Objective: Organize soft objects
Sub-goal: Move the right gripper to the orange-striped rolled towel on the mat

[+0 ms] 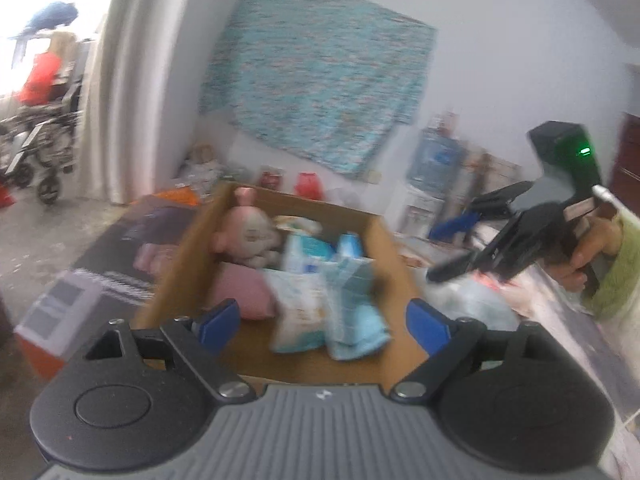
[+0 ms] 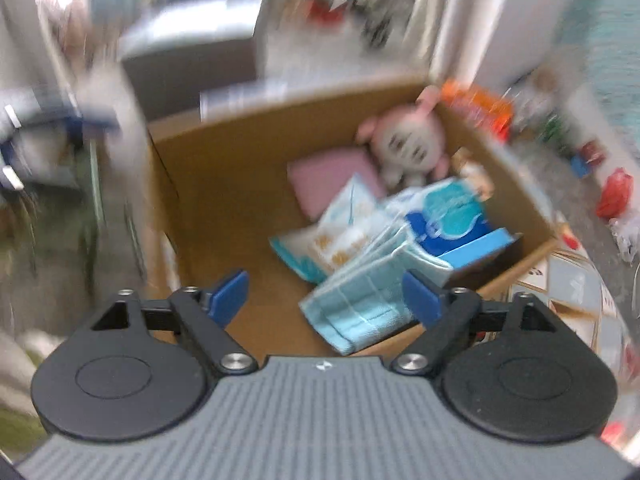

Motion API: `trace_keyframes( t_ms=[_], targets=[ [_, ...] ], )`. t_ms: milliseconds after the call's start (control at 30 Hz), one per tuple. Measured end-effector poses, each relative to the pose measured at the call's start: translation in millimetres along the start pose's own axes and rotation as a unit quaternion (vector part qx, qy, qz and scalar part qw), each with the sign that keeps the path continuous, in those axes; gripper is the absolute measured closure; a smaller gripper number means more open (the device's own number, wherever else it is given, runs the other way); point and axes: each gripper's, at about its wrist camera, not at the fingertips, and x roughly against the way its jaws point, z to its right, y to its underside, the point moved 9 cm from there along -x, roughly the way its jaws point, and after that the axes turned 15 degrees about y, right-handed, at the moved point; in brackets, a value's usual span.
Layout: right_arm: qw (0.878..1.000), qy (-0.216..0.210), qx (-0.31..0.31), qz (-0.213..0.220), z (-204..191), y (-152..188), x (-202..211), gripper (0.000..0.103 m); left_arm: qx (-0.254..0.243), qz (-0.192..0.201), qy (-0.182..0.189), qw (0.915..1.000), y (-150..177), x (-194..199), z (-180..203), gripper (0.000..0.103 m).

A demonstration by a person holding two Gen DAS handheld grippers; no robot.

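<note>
Both grippers stand over the box with jaws wide apart and nothing between the pads: left gripper (image 1: pixel 324 324), right gripper (image 2: pixel 324 296). No earlier frame to compare. In the left wrist view the right gripper (image 1: pixel 460 240) appears at the right edge, held in a hand (image 1: pixel 592 248) with a light green sleeve (image 1: pixel 616 272), above the table's clutter, beside the box rather than in it.

Largest item: open cardboard box (image 2: pixel 224 168), brown, sitting on the table. Inside, toward its far-right part:
- pink plush toy (image 2: pixel 408 144), in the far corner, leaning on the wall
- pink cushion (image 2: pixel 332 180), just in front of the toy
- blue-and-white soft packs (image 2: pixel 444 220), piled against the right wall
- folded light blue cloth (image 2: pixel 360 304), nearest the camera, overlapping a white pack (image 2: pixel 320 248).

Left half of box floor bare. Both views blurred; pack labels unreadable.
</note>
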Motion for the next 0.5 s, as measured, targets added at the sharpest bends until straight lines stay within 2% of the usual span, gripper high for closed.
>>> trace_keyframes(
  t_ms=[67, 133, 167, 233, 300, 400, 500],
  targets=[
    [0.996, 0.018, -0.079, 0.038, 22, 25, 35, 0.01, -0.018, -0.014, 0.028, 0.9994, 7, -12, 27, 0.01],
    [0.982, 0.047, -0.171, 0.061, 45, 63, 71, 0.006, -0.037, -0.031, 0.057, 0.9972, 17, -26, 54, 0.006],
    [0.969, 0.075, -0.224, 0.066, 61, 90, 89, 0.001, -0.046, -0.041, 0.073, 0.9954, 22, -33, 69, 0.006],
    [0.943, 0.121, -0.303, 0.064, 80, 137, 114, 0.001, -0.071, -0.065, 0.103, 0.99, 38, -51, 99, 0.005],
    [0.911, 0.16, -0.376, 0.063, 94, 189, 138, 0.001, -0.09, -0.089, 0.131, 0.9832, 56, -69, 128, 0.005],
    [0.869, 0.183, -0.455, 0.066, 100, 256, 158, 0.001, -0.115, -0.124, 0.178, 0.9694, 87, -92, 170, 0.005],
    [0.84, 0.19, -0.503, 0.07, 98, 301, 167, 0.001, -0.155, -0.157, 0.204, 0.9538, 121, -115, 208, 0.005]
  ],
)
